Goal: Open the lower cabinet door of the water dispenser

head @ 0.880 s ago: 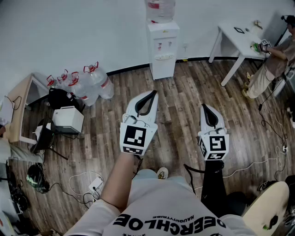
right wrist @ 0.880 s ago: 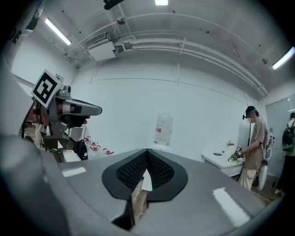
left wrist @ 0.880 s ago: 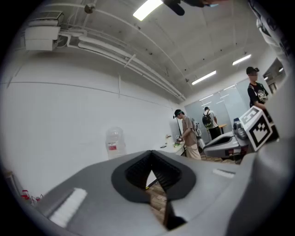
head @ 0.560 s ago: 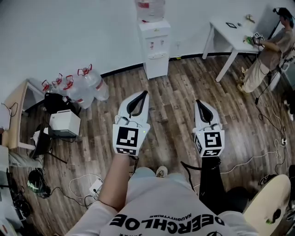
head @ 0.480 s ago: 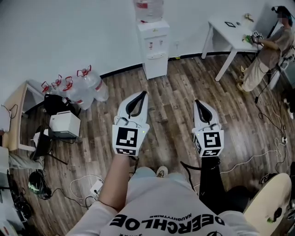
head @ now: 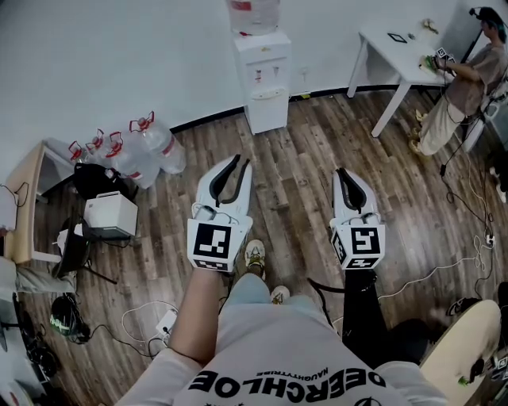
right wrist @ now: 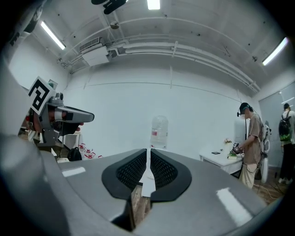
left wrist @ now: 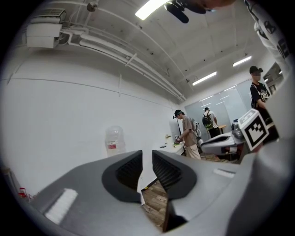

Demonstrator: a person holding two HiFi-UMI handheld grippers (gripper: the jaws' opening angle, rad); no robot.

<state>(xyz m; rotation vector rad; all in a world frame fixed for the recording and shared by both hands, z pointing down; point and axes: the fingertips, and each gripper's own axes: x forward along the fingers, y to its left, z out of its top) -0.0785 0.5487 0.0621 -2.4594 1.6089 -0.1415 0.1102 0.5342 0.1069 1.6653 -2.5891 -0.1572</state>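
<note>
The white water dispenser (head: 264, 79) stands against the far wall with a bottle (head: 255, 14) on top. Its lower cabinet door (head: 267, 112) is closed. Both grippers are held level over the wooden floor, well short of it. My left gripper (head: 237, 161) has a narrow gap between its jaws and holds nothing. My right gripper (head: 341, 172) is shut and empty. The left gripper view shows the bottle (left wrist: 114, 140) above the left gripper (left wrist: 147, 159). In the right gripper view the bottle (right wrist: 159, 132) rises just above the right gripper (right wrist: 148, 156).
Several large water jugs (head: 151, 143) stand by the wall to the left of the dispenser. A white table (head: 405, 51) with a person (head: 460, 87) beside it is at the right. A white box (head: 111, 212), a desk (head: 28, 190) and cables (head: 143, 313) fill the left.
The left gripper's jaws have drawn closer together. A shoe has stepped forward under the left gripper, and the dispenser has shifted slightly left in the head view. The right gripper stays shut.
</note>
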